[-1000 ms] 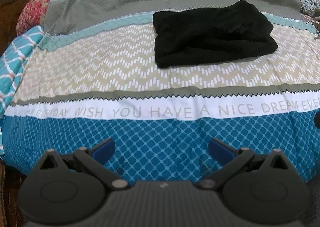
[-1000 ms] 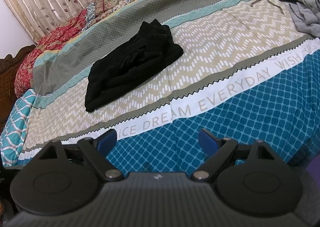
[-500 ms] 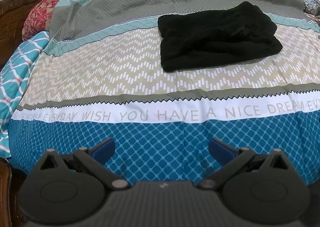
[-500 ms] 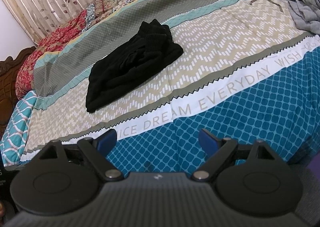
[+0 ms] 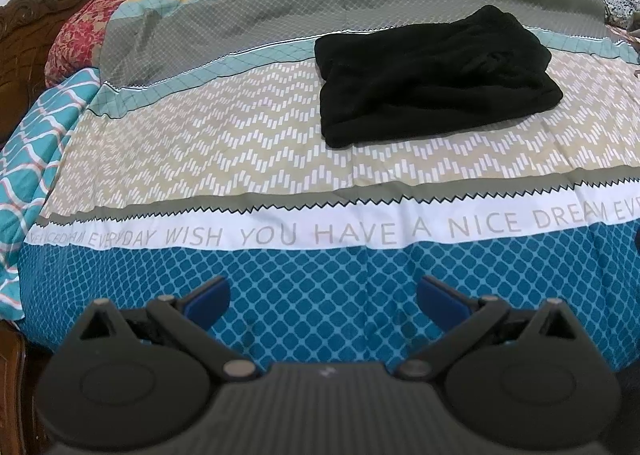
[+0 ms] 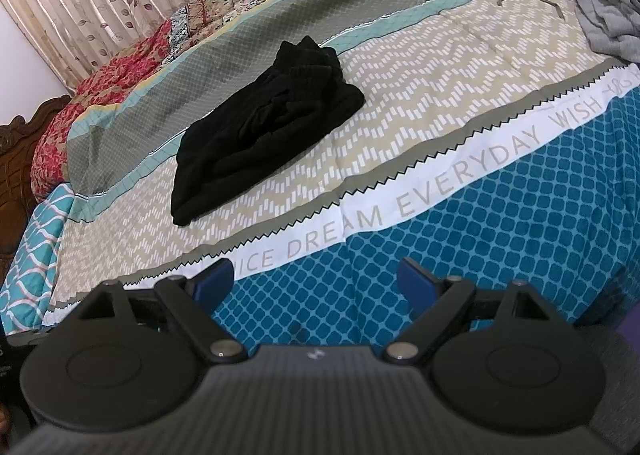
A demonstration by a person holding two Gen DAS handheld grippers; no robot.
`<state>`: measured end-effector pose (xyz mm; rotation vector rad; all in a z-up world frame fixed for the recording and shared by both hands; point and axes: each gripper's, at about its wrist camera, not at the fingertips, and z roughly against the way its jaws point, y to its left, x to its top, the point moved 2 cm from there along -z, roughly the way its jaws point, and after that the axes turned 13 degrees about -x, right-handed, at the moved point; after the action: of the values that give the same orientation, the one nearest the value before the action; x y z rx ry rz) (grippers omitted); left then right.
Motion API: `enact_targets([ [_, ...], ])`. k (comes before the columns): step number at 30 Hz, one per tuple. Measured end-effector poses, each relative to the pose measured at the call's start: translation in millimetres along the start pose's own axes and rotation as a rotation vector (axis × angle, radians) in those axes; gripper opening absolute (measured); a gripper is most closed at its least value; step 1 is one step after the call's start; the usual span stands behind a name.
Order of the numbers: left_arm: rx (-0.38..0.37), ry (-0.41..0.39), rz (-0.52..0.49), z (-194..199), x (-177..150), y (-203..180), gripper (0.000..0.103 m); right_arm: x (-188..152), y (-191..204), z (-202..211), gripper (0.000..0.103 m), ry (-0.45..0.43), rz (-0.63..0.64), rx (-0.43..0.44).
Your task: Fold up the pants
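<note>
We see the black pants [image 5: 434, 75] folded into a thick, compact bundle, several layers stacked, edges a bit lumpy, ribbed waistband end bunched at the far side in the right wrist view [image 6: 264, 127]. They lie on the beige zigzag band of the bedspread [image 5: 200, 143], touching the teal stripe behind, well apart from both grippers. Left gripper [image 5: 323, 297] is spread wide, blue pads apart, nothing between them, over the blue diamond-pattern band. Right gripper [image 6: 316, 281] same: wide apart, empty, over the blue band near the bed edge. White band text reads "EVERYDAY WISH YOU HAVE A NICE DREAM" in the left view, "NICE DREAM EVERYDAY WISH" partly in the right. Grey and olive clothes pile [image 6: 600, 3] sits at the far right.
</note>
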<state>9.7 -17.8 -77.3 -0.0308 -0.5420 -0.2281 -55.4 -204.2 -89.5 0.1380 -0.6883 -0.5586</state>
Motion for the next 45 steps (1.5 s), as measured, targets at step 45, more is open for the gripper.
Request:
enact_targets([
  [45, -0.049, 0.014, 0.009, 7.8, 1.8, -7.6, 0.103, 4.3, 3.0, 8.5, 0.090, -0.043, 0.003, 0.000],
])
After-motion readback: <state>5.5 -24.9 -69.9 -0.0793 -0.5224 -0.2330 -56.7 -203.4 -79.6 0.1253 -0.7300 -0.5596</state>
